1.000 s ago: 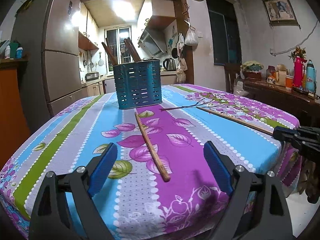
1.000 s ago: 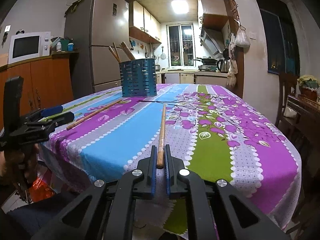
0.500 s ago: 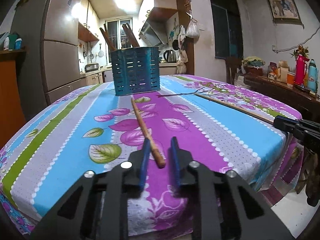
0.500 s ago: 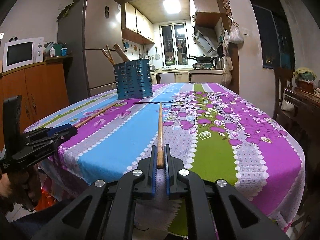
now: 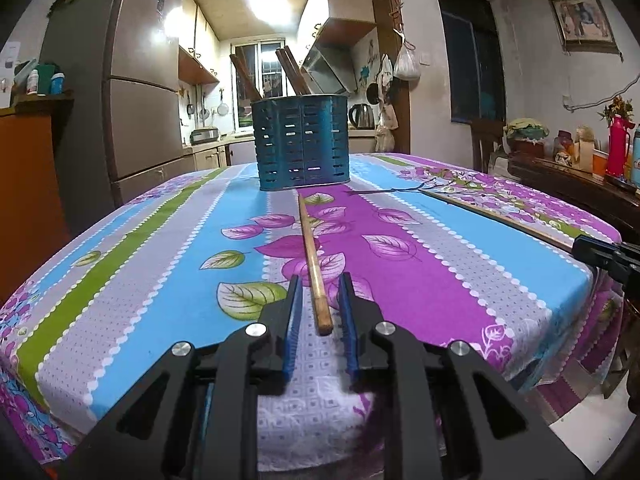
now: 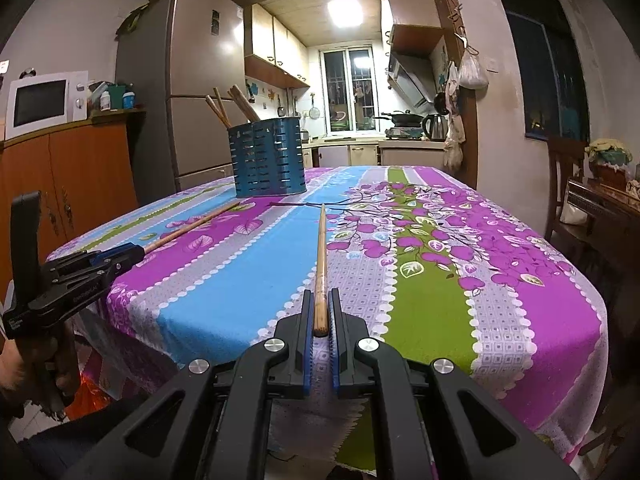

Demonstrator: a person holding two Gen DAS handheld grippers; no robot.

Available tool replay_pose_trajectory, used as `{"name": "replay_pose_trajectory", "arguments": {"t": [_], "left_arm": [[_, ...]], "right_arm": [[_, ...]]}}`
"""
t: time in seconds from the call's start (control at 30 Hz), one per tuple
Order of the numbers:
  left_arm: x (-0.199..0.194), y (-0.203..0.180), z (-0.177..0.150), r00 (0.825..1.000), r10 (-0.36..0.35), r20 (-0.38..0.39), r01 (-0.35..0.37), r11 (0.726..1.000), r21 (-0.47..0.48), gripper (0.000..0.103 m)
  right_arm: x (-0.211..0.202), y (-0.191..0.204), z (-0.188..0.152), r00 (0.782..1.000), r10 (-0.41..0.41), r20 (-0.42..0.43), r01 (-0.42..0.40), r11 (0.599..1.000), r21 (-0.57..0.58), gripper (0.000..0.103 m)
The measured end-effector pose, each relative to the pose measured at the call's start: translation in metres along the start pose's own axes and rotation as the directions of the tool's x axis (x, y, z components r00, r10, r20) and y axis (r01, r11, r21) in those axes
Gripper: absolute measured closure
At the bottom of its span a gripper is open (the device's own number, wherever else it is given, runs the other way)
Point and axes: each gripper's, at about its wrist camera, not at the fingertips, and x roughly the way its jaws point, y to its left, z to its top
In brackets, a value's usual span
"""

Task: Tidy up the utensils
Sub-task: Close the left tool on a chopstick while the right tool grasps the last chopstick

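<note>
**Left wrist view: jaws have drawn in around the second chopstick**

The left gripper (image 5: 320,280) stood wide apart a second ago. Its jaws have just been closing, and now they flank the near end of the left chopstick (image 5: 310,248). A sliver of cloth shows on either side of the wood, so the blue pads are not pressing on it yet. The stick lies flat on the tablecloth (image 5: 440,280), with its far tip almost touching the foot of the blue holder (image 5: 302,144).

Over on the right, the right gripper (image 6: 320,296) is clamped on the near end of the right chopstick (image 6: 321,248). That stick also rests along the cloth, pointing toward the far side, right of the holder.

The holder stands at the far middle of the table, and several brown sticks (image 5: 292,66) lean out of its top.

To my eye, both loose chopsticks are now lined up for lifting. The left one needs a last squeeze first. A thin round stick gripped at its very end may swing or slip as it rises.
</note>
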Motion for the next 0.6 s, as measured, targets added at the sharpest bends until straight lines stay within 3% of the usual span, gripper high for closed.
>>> {"name": "replay_pose_trajectory", "arguments": {"t": [0.47,0.6], "left_arm": [[-0.0026,0.0046,-0.0047,0.999,-0.016,0.033,0.017,0.999,-0.03,0.085],[-0.0036,0.0058,-0.0039,0.999,-0.012,0.031,0.013,0.999,-0.033,0.093]], "right_arm": [[-0.0022,0.0022,-0.0037,1.0,0.013,0.011,-0.012,0.998,-0.069,0.094],[-0.0023,0.0014,-0.0052,1.0,0.007,0.027,-0.006,0.999,-0.043,0.095]]}}
